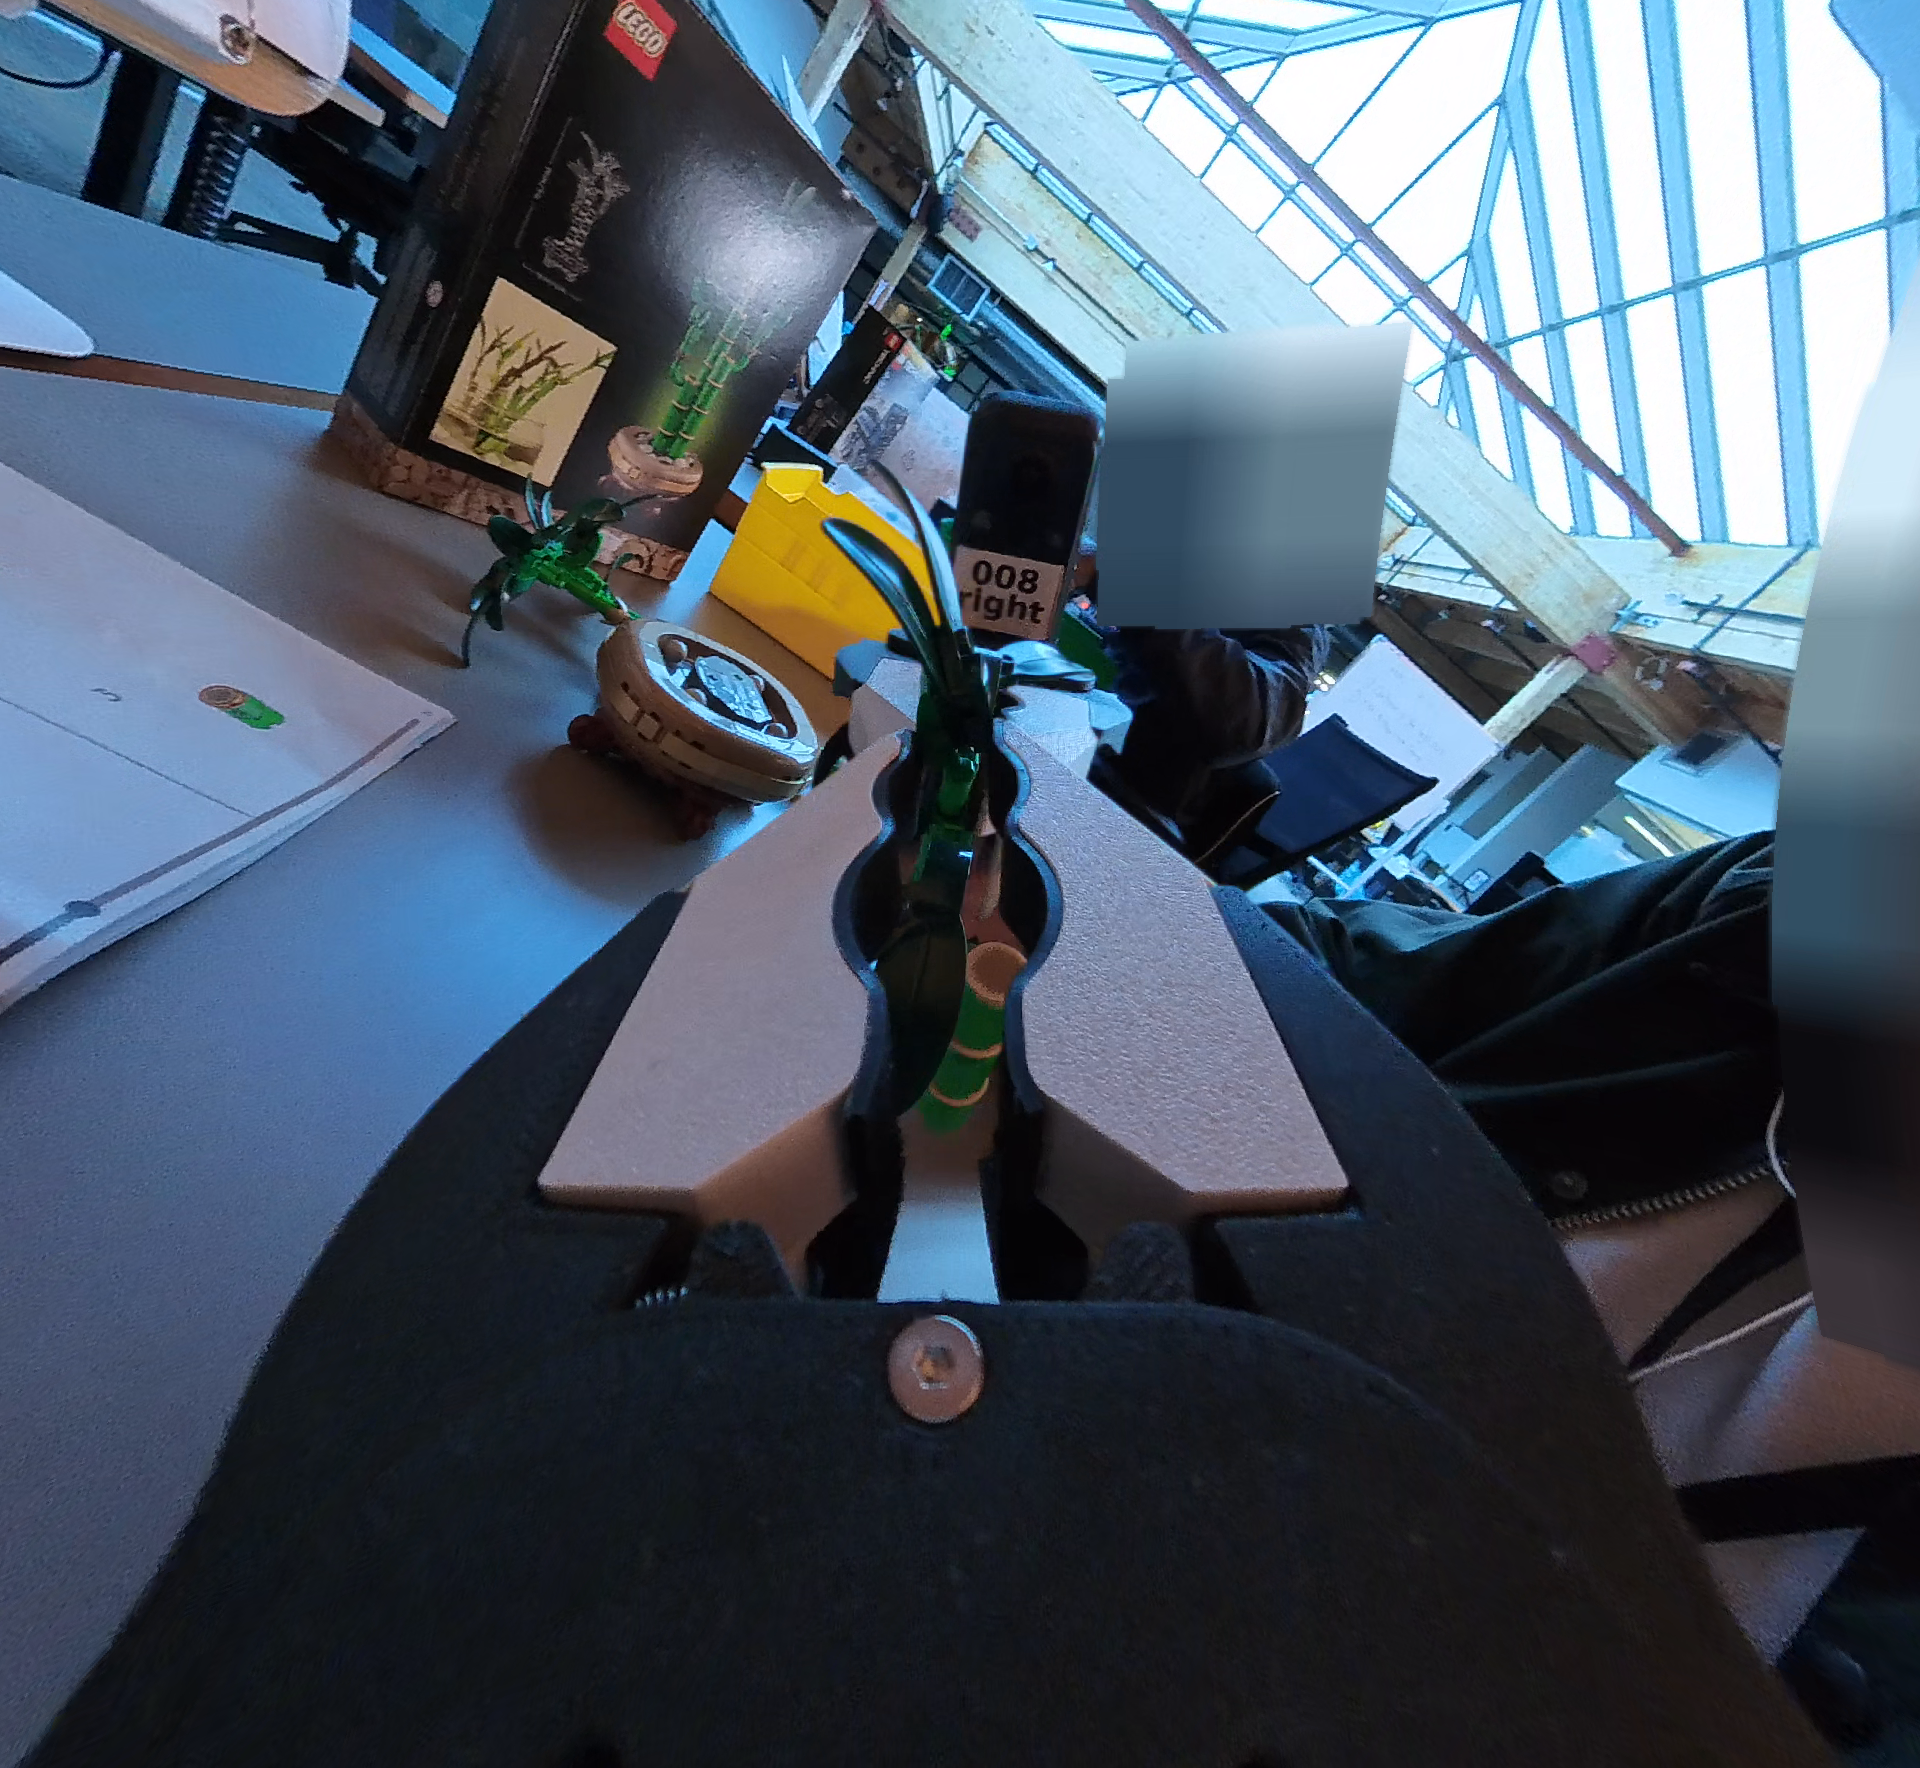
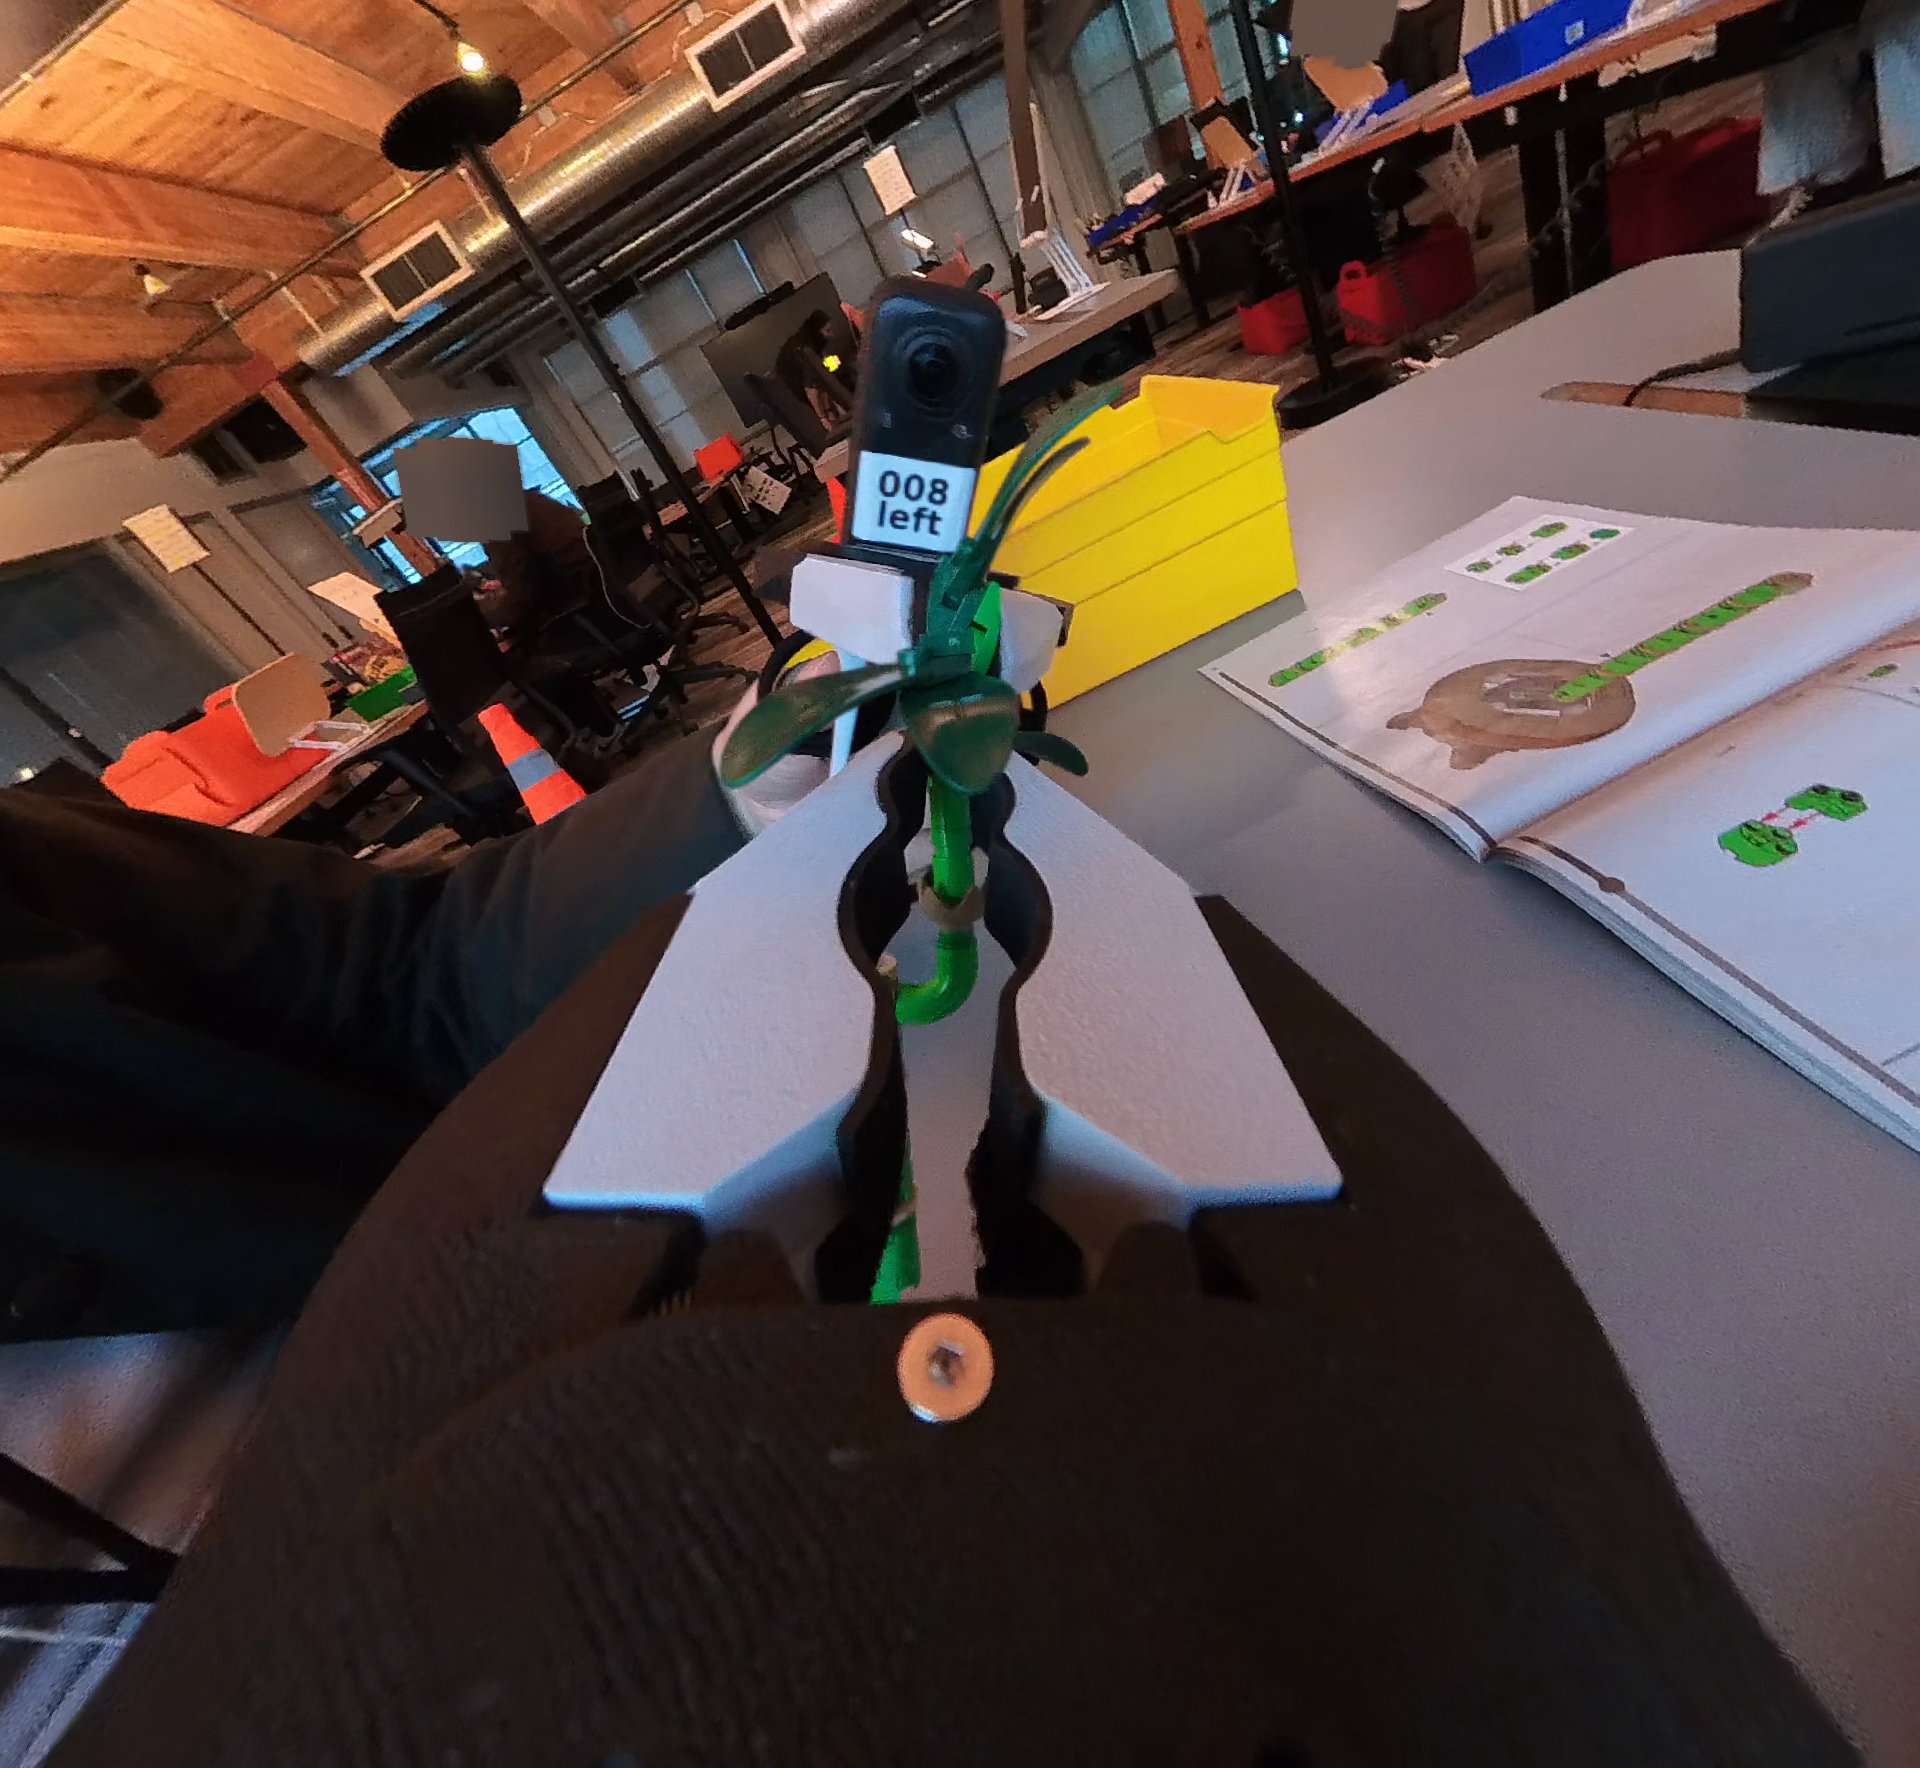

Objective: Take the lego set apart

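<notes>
**A:** Where is the Lego bamboo piece?

**B:** Between your two tools, lifted off the grey table (image 1: 312, 887). Your left gripper (image 1: 940, 762) has its fingers pressed in on the bamboo stalk (image 1: 971, 1032), whose green and tan segments sit in the gap with dark leaves (image 1: 914, 575) fanning past the tips. Your right gripper (image 2: 940, 783) faces it and pinches the thin bright-green stem (image 2: 951, 845) with the curved elbow, just under a cluster of dark green leaves (image 2: 956, 721).

**A:** Are the two grippers touching?

**B:** They meet nose to nose around the same plant piece; I cannot tell if the fingers themselves touch.

**A:** And the rest of the set?

**B:** In your left wrist view, the round tan base (image 1: 707, 710) stands on the table, with a loose leafy sprig (image 1: 551, 555) lying just behind it. The dark Lego box (image 1: 613, 232) stands upright beyond the sprig. A yellow bin (image 2: 1153, 523) is near the base, and the open instruction booklet (image 2: 1621, 742) lies flat to your right gripper's right.
</notes>
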Demonstrator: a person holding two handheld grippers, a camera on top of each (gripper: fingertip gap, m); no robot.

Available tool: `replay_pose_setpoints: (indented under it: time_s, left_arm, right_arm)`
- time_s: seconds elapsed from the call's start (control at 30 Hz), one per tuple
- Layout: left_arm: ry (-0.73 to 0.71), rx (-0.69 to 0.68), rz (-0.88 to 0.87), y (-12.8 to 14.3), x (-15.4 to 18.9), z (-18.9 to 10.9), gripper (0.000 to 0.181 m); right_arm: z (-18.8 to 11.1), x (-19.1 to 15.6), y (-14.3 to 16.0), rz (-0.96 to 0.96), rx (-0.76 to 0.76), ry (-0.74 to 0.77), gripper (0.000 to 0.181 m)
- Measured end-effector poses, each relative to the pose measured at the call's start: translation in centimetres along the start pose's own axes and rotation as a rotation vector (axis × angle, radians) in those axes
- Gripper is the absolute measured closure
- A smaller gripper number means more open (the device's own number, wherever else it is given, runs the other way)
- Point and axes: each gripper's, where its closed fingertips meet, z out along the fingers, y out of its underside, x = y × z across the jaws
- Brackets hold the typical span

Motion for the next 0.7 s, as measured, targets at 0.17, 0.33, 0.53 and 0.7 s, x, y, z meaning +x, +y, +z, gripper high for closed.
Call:
replay_pose_setpoints:
  time_s: [0.17, 0.33, 0.53, 0.7]
  left_arm:
    - [-0.074, -0.023, 0.058, 0.1, -0.7, -0.1, 0.171]
    - [-0.113, -0.022, 0.069, 0.1, -1.2, -0.1, 0.171]
    - [-0.111, 0.004, 0.044, -0.1, -1.2, 0.0, 0.171]
    - [0.040, 0.050, -0.054, -0.7, 0.6, 0.0, 0.171]
  right_arm:
    - [-0.1, 0.8, 0.1, -0.065, -0.033, 0.097, 0.176]
    - [-0.3, 1.4, 0.1, -0.086, -0.042, 0.155, 0.175]
    - [-0.2, 1.4, 0.0, -0.104, -0.040, 0.165, 0.175]
    - [-0.4, -0.6, -1.0, 0.162, 0.070, -0.085, 0.176]
